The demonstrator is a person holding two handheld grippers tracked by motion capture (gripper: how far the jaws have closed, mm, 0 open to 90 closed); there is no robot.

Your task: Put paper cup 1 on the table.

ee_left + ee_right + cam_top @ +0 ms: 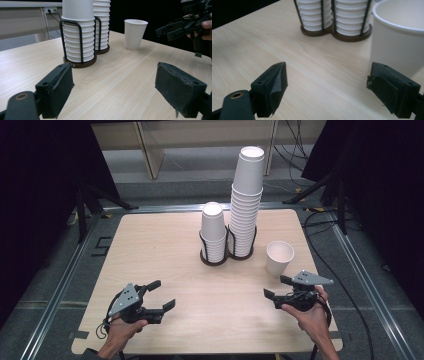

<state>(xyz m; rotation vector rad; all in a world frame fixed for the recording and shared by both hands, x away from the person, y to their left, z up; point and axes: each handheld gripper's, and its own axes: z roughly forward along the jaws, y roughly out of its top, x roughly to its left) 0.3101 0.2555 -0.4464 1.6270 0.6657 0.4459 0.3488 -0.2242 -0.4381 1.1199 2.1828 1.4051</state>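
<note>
Pale wooden table (165, 250) fills the centre of the high view, ringed by dark floor and curtains. At its upper middle, a tall stack of paper cups (247, 205) and a shorter stack (213, 232) stand mouth-down in twin wire holders (214, 260). To their right a single loose cup (279, 257) stands upright, mouth up and apparently empty. It lies just up-frame of the right gripper (275, 286), whose jaws are spread with nothing between them. The left gripper (165, 293), at lower left and well apart from the cup, is likewise spread and empty. The right hand looks best placed to reach it.
</note>
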